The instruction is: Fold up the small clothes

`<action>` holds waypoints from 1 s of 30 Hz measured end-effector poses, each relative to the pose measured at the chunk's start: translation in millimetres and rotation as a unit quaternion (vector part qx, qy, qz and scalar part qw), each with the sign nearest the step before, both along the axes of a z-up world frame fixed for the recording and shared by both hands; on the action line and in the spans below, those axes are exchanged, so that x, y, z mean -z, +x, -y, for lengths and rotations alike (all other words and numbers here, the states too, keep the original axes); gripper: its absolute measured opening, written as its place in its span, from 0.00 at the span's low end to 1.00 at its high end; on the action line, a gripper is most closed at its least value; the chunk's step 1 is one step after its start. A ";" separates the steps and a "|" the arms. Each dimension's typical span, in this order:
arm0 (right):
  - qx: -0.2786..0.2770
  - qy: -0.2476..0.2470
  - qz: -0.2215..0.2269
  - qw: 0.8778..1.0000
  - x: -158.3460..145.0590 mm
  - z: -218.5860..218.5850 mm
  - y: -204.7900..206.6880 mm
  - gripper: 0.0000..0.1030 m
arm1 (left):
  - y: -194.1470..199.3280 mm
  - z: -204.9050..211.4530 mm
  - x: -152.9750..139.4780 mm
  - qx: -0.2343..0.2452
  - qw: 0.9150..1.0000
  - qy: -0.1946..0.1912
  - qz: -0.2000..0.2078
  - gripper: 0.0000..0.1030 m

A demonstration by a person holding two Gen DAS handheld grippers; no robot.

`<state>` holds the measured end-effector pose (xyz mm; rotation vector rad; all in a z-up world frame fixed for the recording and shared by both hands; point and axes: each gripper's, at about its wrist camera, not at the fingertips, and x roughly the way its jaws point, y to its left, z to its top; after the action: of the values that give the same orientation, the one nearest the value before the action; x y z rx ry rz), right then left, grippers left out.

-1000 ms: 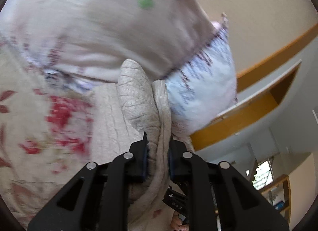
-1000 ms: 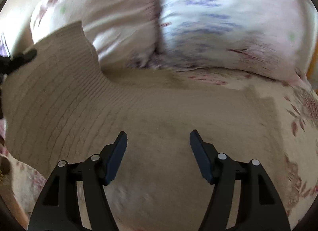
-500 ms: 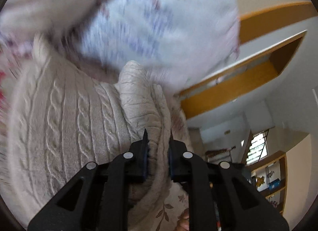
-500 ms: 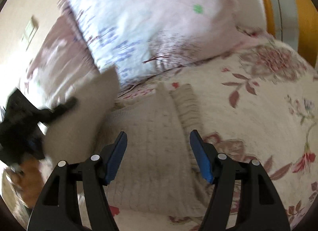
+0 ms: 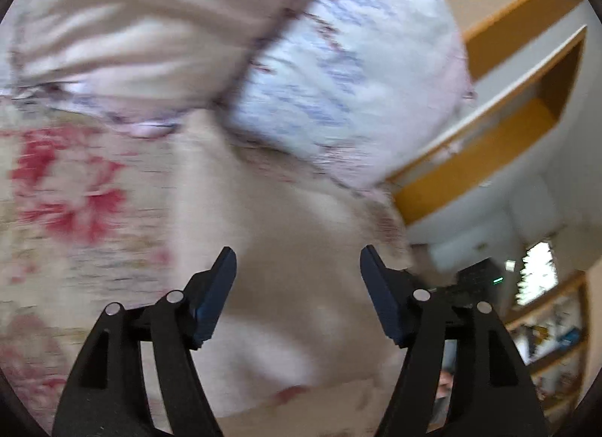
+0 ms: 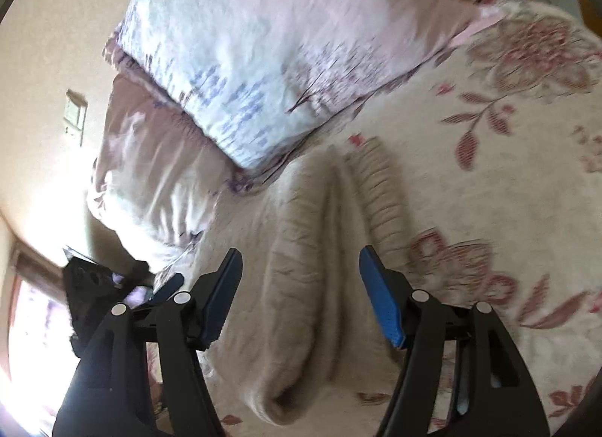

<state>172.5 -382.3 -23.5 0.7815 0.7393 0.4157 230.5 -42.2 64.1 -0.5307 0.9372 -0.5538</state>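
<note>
A small beige cable-knit sweater (image 6: 301,279) lies folded over on the floral bedspread (image 6: 508,192), its ribbed edge pointing towards the pillows. It fills the blurred middle of the left wrist view (image 5: 297,248). My left gripper (image 5: 297,286) is open and empty just above the sweater. My right gripper (image 6: 299,286) is open and empty, hovering over the sweater's folded side. The left gripper also shows at the left edge of the right wrist view (image 6: 113,286).
Two pillows, a blue-patterned one (image 6: 263,60) and a pinkish one (image 6: 150,173), lie at the head of the bed just beyond the sweater. A wooden frame (image 5: 489,143) and shelves (image 5: 545,331) stand to the right of the bed.
My left gripper has opened and let go of the sweater fold, which now lies on the sweater. The right gripper stayed open and moved closer over the sweater.
</note>
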 end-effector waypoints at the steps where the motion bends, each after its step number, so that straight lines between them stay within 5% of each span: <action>1: -0.005 -0.001 -0.004 1.000 0.2 -2.4 3.1 0.65 | -0.5 -4.9 5.6 -0.008 1.000 0.009 -0.003 0.66; 8: -0.030 -0.034 -0.045 0.998 10.3 -23.2 22.9 0.58 | 4.2 -9.7 42.4 -0.004 0.999 0.037 -0.023 0.66; 13: -0.055 -0.004 -0.056 0.997 16.4 -27.1 39.3 0.48 | 5.1 0.7 46.0 0.019 0.999 0.036 0.003 0.68; 17: -0.041 0.023 -0.070 0.996 22.4 -18.7 60.2 0.47 | 10.8 3.0 58.0 0.030 0.999 0.015 -0.024 0.70; 21: -0.030 0.008 -0.077 0.997 25.1 -22.5 74.0 0.26 | 14.3 -0.1 60.6 0.030 0.999 -0.004 -0.040 0.71; 26: -0.008 -0.125 0.011 0.992 -15.6 -47.9 54.8 0.19 | 12.4 -5.8 59.5 0.026 0.998 -0.016 -0.049 0.74; 30: 0.015 -0.208 0.077 0.975 -51.5 -60.8 34.7 0.18 | 11.7 -6.2 56.8 0.027 0.998 -0.024 -0.046 0.74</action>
<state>207.2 -321.5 28.0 0.3618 0.6390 0.2759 242.2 -36.0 7.3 -0.5794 1.0298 -0.6069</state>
